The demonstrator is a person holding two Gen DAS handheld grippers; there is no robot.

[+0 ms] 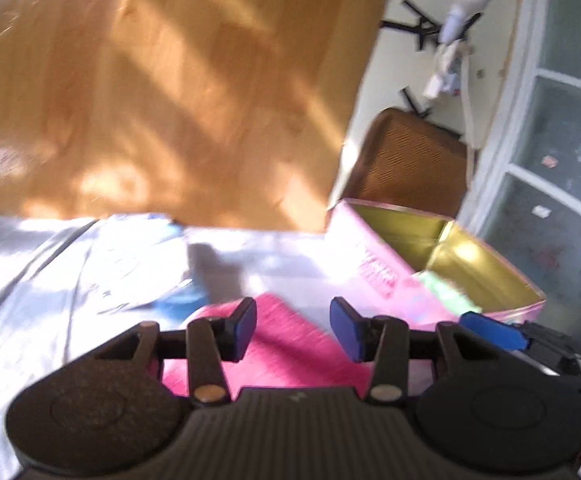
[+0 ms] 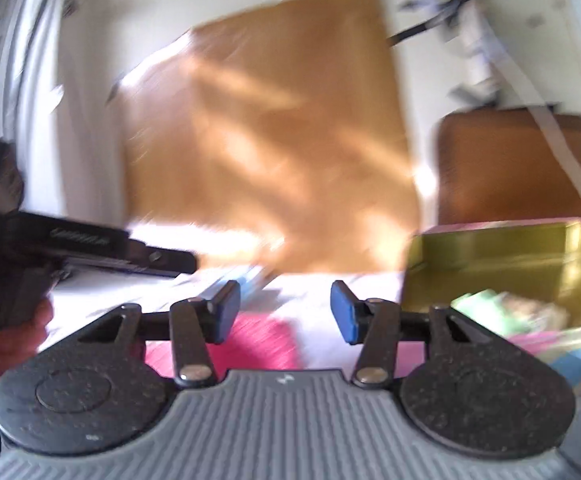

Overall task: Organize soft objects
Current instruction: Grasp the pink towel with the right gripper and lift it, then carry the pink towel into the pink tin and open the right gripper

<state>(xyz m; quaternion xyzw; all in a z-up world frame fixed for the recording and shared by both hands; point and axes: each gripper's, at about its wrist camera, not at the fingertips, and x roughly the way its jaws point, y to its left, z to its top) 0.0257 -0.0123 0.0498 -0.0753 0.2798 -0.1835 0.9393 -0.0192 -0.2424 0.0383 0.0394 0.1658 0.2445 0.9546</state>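
A: Left wrist view, lower centre: left gripper (image 1: 293,328), jaws partly apart, nothing between the pads. What's under it?

B: Pink cloth (image 1: 286,354), flat on the white sheet (image 1: 30,280), directly below the jaws; pads look clear of it, tho blur makes contact hard to judge.

A: Right wrist view?

B: Right gripper (image 2: 284,312) at lower centre, jaws wider apart, empty. Same pink cloth (image 2: 258,344) shows low in frame, left of centre.

A: Container?

B: Pink box (image 1: 378,256) w/ gold inside, mid right of left view, lid off. Green cloth (image 1: 446,294) lies in its near corner. In right view the box (image 2: 490,252) sits at right, green cloth (image 2: 486,308) inside.

A: Other items?

B: Blue-and-white packet (image 1: 142,264) on the sheet, left of centre. Wooden tabletop (image 1: 170,92) fills upper frame. Brown chair (image 1: 414,160) upper right. Both views blurred.
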